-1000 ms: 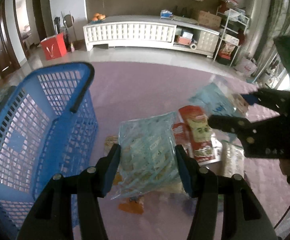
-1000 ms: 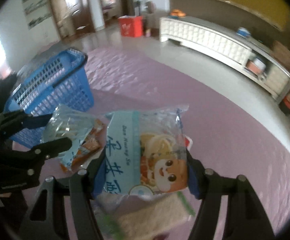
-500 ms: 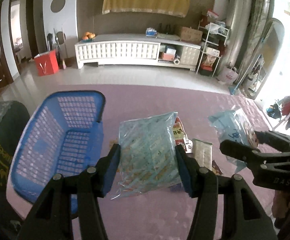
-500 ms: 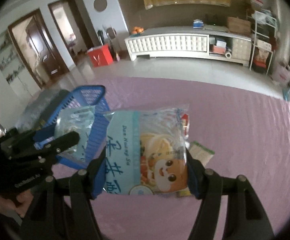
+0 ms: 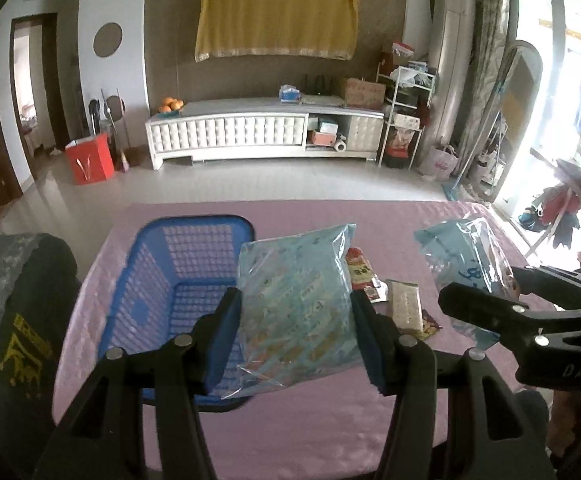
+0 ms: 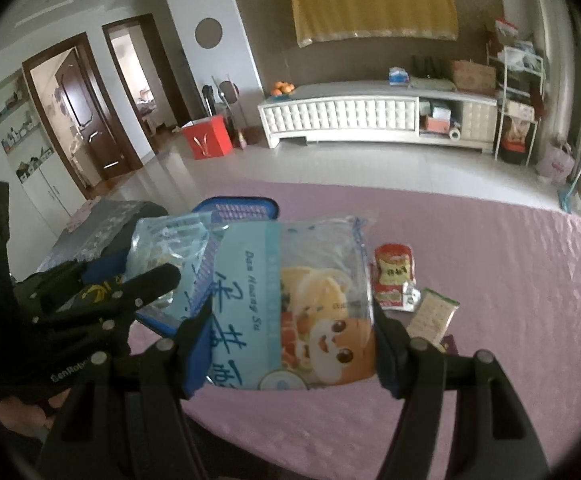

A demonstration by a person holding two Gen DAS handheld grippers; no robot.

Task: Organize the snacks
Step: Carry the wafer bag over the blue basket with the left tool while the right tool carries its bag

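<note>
Two snack bags held in the air beside the blue basket (image 5: 178, 276). The left gripper (image 5: 296, 320) is clamped on a pale-blue crinkled bag (image 5: 294, 308), which overlaps the basket's right rim in this view. The right gripper (image 6: 290, 344) is clamped on a glossy cartoon bag (image 6: 294, 308), to the right of the basket. As far as its visible part shows, the basket holds nothing, so sorting appears barely begun. A red packet (image 6: 392, 276) and a flat cracker pack (image 6: 430, 316) lie on the pink quilted cloth (image 5: 330, 420), right of the basket, still to be collected. The basket is rigid plastic lattice with rounded corners; both bags are soft, clear-windowed film.
</note>
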